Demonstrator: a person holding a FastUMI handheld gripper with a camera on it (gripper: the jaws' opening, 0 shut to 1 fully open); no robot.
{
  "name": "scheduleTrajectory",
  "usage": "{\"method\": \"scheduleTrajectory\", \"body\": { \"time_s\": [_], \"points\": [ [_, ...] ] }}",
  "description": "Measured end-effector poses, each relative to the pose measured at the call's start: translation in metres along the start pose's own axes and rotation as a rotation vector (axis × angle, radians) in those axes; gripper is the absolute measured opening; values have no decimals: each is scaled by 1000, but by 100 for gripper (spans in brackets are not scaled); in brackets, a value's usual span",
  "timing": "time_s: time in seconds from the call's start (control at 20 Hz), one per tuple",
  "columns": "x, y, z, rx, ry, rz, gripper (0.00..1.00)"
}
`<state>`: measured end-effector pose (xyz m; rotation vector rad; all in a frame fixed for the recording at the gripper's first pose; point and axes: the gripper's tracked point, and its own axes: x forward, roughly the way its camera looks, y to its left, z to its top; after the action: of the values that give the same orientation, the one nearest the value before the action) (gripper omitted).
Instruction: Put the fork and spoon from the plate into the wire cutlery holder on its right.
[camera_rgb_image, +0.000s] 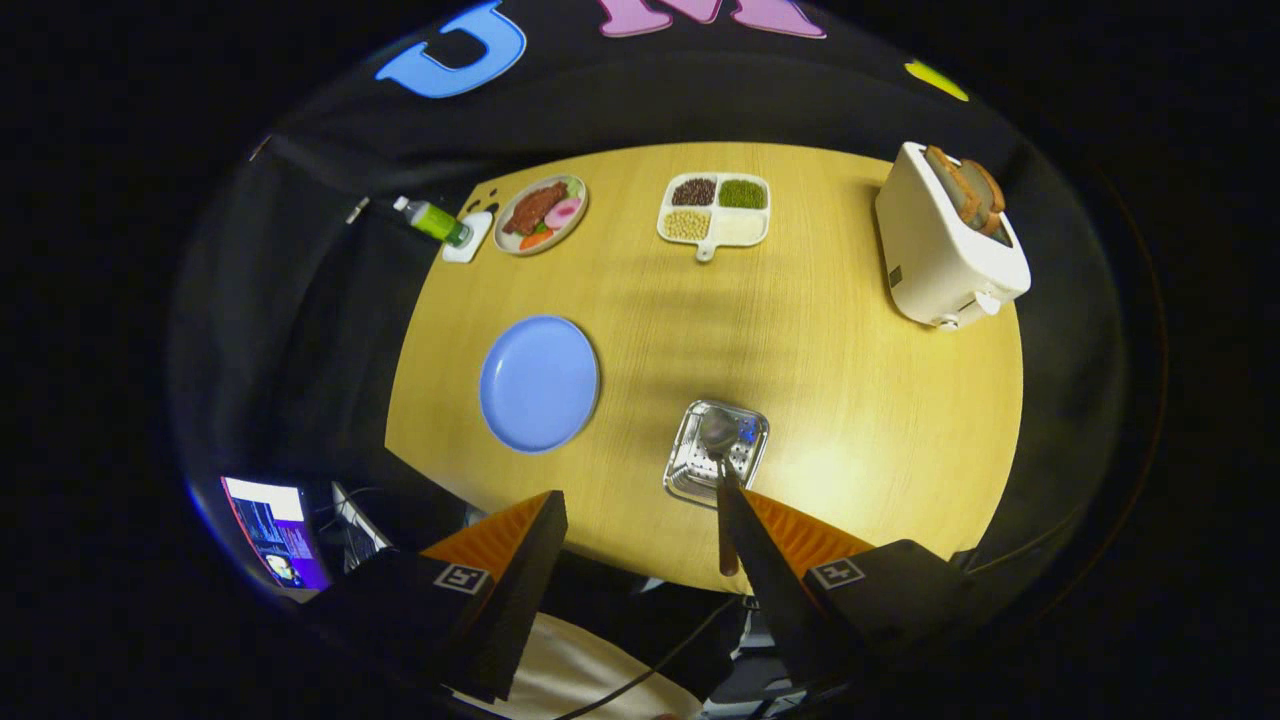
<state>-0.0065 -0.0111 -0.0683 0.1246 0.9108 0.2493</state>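
My gripper (640, 510) hangs high over the near edge of the round pale wooden table (860, 430), and its two fingers stand wide apart with nothing pressed between them. A slim brown wooden handle runs up along the inner side of my right finger (765, 560); it belongs to the silver-bowled spoon (718, 432). I cannot tell whether the handle touches that finger or simply lies in line with it.

The spoon's bowl sits over the square silver wire cutlery holder (690, 478), just ahead of the right fingertip. I cannot make out a fork inside the holder from here.

To the left of the holder, ahead of my left finger, lies the round blue plate (540, 384), bare on top.

Further out, near the far rim, a white four-compartment tray of beans and grains (714, 208) sits in the middle. Left of it is an oval dish with meat and vegetable slices (541, 214), and beside that a green bottle with a white cap (432, 220) lies on a small white stand at the table's edge. On the far right stands a white toaster (945, 250) with brown bread slices poking out of its slots.
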Motion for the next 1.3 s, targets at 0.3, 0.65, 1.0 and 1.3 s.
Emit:
{"method": "scheduleTrajectory", "body": {
  "time_s": [0.3, 0.65, 1.0, 1.3],
  "points": [
    [-39, 21, 10, 19, -247, -47, 99],
    [-126, 38, 47, -176, -540, -34, 99],
    [-203, 62, 58, -283, -908, 30, 99],
    [-227, 52, 39, -325, -1094, 12, 99]
  ]
}}
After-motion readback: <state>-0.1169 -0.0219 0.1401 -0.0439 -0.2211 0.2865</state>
